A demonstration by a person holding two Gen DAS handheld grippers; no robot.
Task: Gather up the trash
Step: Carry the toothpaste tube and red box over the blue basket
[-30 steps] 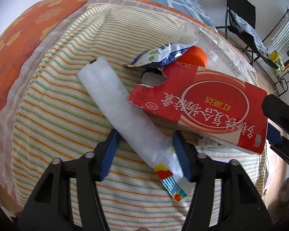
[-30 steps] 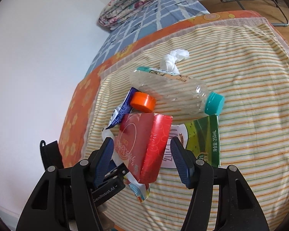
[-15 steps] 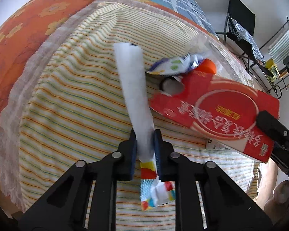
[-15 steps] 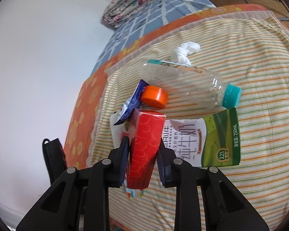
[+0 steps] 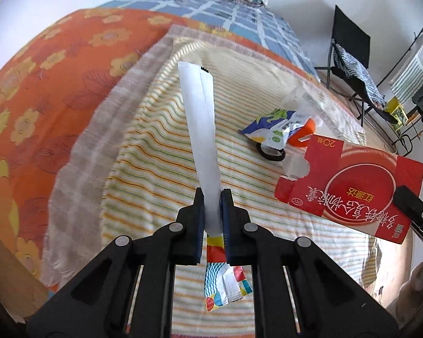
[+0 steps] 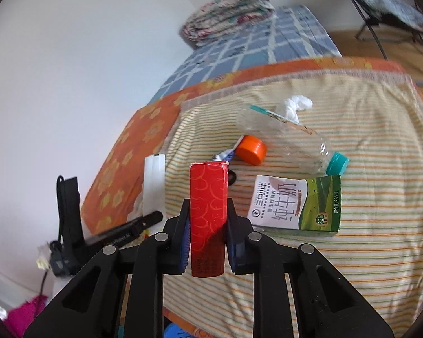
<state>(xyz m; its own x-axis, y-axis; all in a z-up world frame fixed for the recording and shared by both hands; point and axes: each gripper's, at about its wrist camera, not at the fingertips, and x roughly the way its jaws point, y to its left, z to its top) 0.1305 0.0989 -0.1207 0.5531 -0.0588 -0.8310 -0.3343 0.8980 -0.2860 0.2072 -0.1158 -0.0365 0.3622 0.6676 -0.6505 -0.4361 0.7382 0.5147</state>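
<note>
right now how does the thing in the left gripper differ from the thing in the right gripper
The left gripper pinches a long white wrapper, thin and flat; the right gripper clamps a red box, a thick, rigid carton. The wrapper is plain white with a colourful printed tail, while the box is red with printed characters and swirls. Both are held lifted off the striped blanket, each gripped near one end.

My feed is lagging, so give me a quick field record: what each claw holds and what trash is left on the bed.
left claw: shut on white wrapper, lifted
right claw: shut on red box, lifted
left on striped cloth: clear bottle, orange cap, milk carton, blue wrapper, tissue
bin: not in view
</note>
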